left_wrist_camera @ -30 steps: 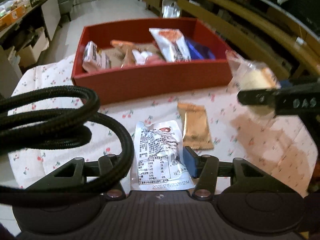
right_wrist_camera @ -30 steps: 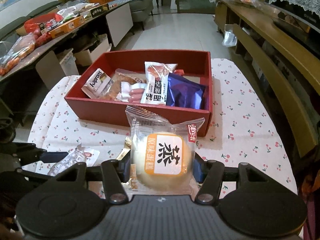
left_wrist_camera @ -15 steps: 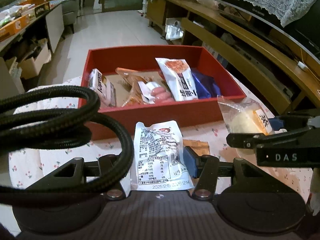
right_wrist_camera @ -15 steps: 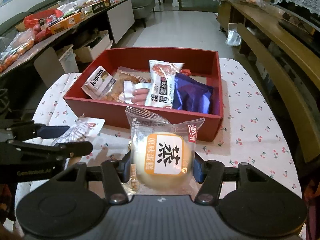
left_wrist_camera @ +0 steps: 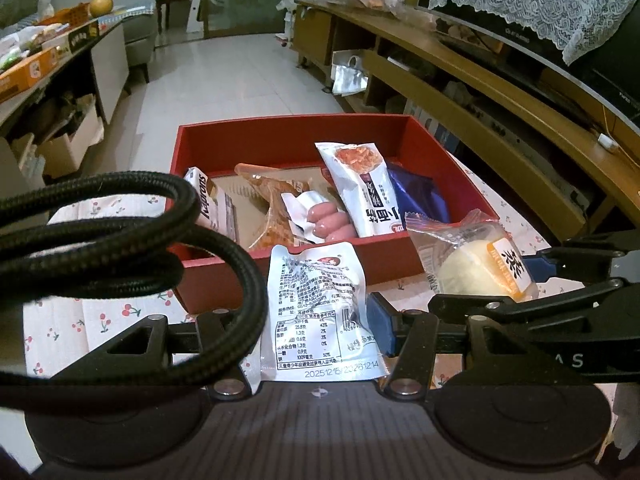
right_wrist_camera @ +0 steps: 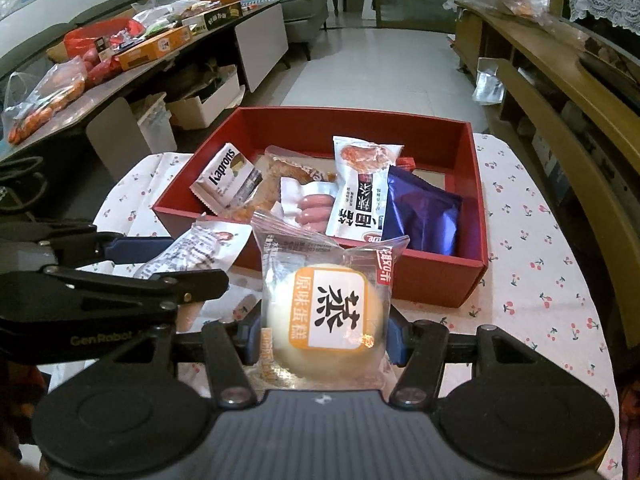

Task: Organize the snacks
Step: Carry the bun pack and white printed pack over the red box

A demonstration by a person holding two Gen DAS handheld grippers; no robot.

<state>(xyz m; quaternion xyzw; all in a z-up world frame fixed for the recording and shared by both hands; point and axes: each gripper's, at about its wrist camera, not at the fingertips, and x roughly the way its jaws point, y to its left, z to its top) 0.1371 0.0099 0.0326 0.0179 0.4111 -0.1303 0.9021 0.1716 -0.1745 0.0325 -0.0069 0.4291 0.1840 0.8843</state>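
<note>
I see a table (right_wrist_camera: 532,248) under a white cherry-print cloth (left_wrist_camera: 80,328), filling the middle and lower right of my right view. A red box (right_wrist_camera: 432,280) sits directly on it at centre frame. The cloth around the box looks bare on the right side.

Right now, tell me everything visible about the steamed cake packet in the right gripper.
The steamed cake packet is a clear crinkly plastic wrapper around a round, pale yellow cake, with an orange-framed white label bearing a large black character and a small red tag at its upper right corner. It stands upright, label facing the camera, clamped at both sides by the right gripper, held above the cherry-print tablecloth just short of the red box, touching nothing else visible.
</note>
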